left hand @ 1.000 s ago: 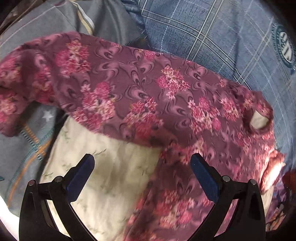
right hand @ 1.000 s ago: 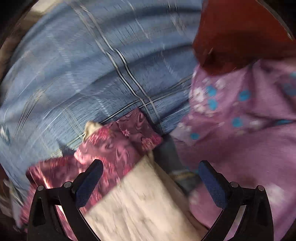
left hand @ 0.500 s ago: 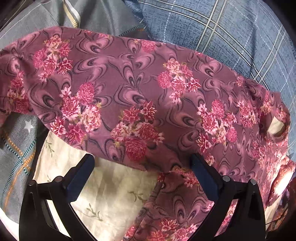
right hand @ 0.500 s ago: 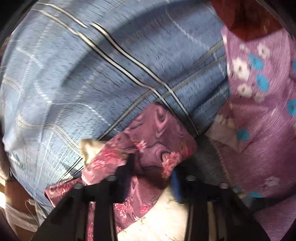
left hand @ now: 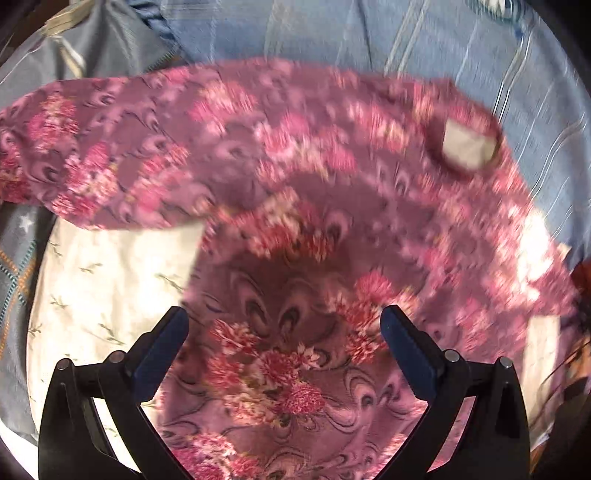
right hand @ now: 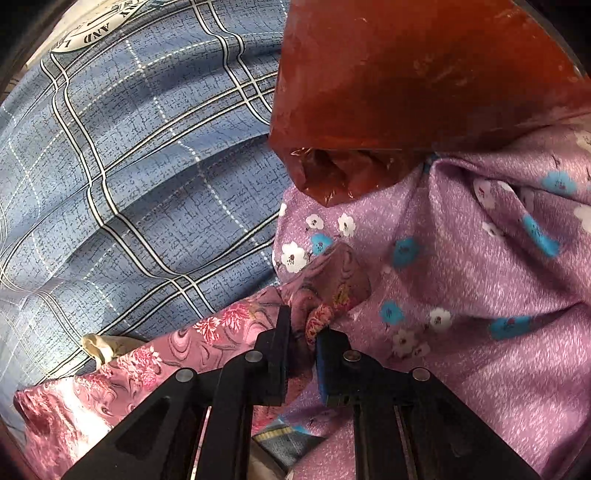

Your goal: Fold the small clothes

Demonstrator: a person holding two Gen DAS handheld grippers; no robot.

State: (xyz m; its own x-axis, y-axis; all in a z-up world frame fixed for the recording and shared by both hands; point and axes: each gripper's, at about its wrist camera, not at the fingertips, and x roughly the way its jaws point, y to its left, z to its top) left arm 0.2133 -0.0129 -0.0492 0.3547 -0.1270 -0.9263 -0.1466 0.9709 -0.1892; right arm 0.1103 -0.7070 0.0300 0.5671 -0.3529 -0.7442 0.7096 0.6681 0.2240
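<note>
A small maroon garment with pink flowers lies spread over a cream cloth on the bed. My left gripper is open just above the garment's near part, with cloth lying between its fingers. My right gripper is shut on a bunched corner of the same flowered garment, which trails away to the lower left in the right wrist view. The left wrist view is blurred by motion.
A blue plaid bedsheet covers the bed behind the garment and shows in the left wrist view. A lilac cloth with blue and white flowers lies at right. A red-brown cloth lies above it. A grey patterned cloth lies at left.
My right gripper closed on the garment's corner and pulled it up toward the lilac cloth. The garment shifted under my left gripper, which stayed open.
</note>
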